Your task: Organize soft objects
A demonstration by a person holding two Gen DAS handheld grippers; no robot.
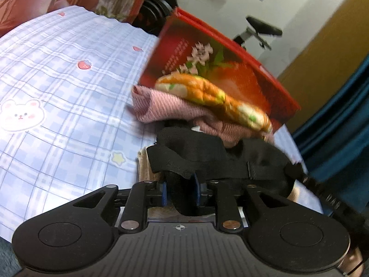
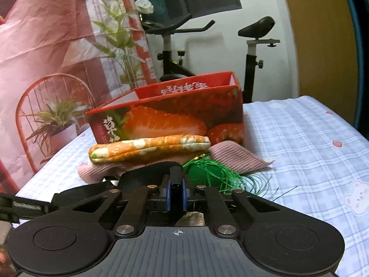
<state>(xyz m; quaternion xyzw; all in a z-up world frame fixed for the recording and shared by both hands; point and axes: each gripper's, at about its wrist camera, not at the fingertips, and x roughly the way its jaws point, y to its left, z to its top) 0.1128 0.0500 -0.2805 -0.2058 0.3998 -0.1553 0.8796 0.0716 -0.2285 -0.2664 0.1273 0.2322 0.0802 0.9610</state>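
Left gripper (image 1: 180,190) clamped, right gripper (image 2: 177,192) clamped

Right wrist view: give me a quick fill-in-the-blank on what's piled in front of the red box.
1. The orange quilted pad lies on top of the ___ cloth.
2. The red box is printed with ___.
3. The tassel beside the right gripper is ___.
4. The right gripper is shut on a black ___.

Missing: pink; strawberries; green; strap
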